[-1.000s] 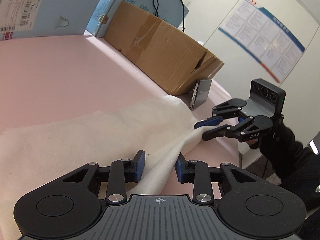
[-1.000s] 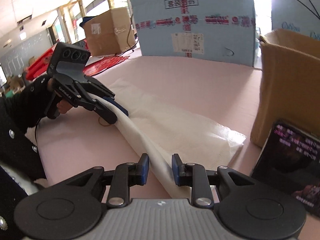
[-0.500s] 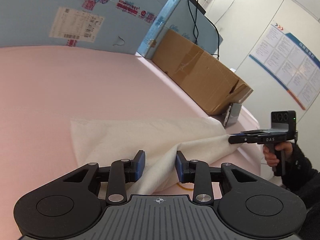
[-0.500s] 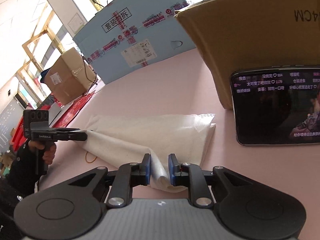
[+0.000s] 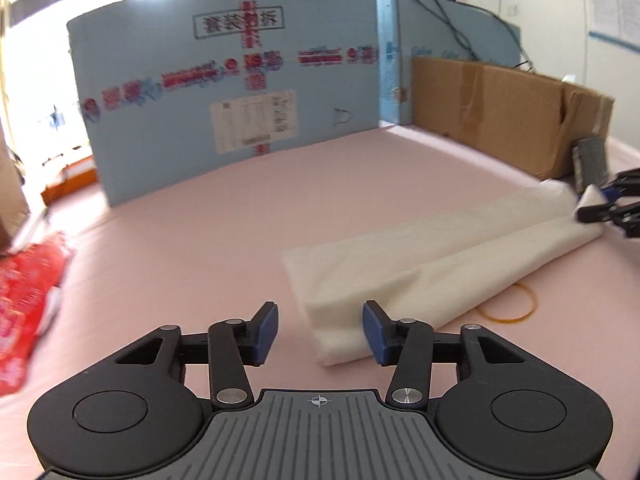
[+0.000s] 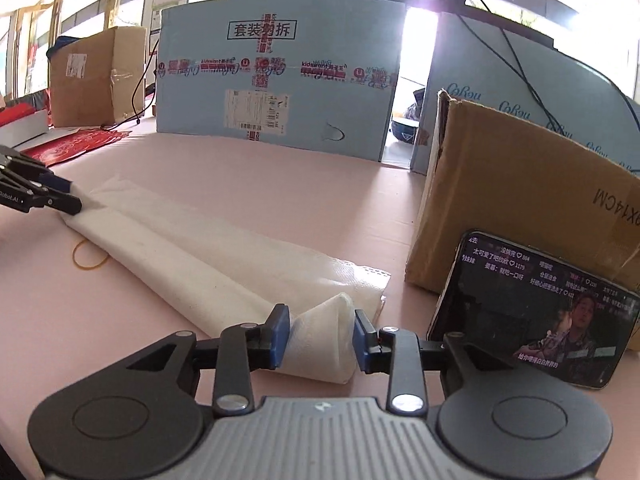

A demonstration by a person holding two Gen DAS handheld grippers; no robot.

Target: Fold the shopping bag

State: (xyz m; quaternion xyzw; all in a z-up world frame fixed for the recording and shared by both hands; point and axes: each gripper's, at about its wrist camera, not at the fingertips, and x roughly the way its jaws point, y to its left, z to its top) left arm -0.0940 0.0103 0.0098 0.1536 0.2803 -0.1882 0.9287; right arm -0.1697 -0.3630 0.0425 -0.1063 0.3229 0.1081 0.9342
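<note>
Both jaws opening, one at each end of folded bag [image 5: 432, 264]

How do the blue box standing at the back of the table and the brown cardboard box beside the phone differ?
The blue box is light blue, crossed with red printed tape and carrying a white shipping label; the brown cardboard box is plain brown with little print. The blue box stands at the far end of the pink table; the brown one sits nearer, with the phone leaning on it. Both stand on the table.
</note>
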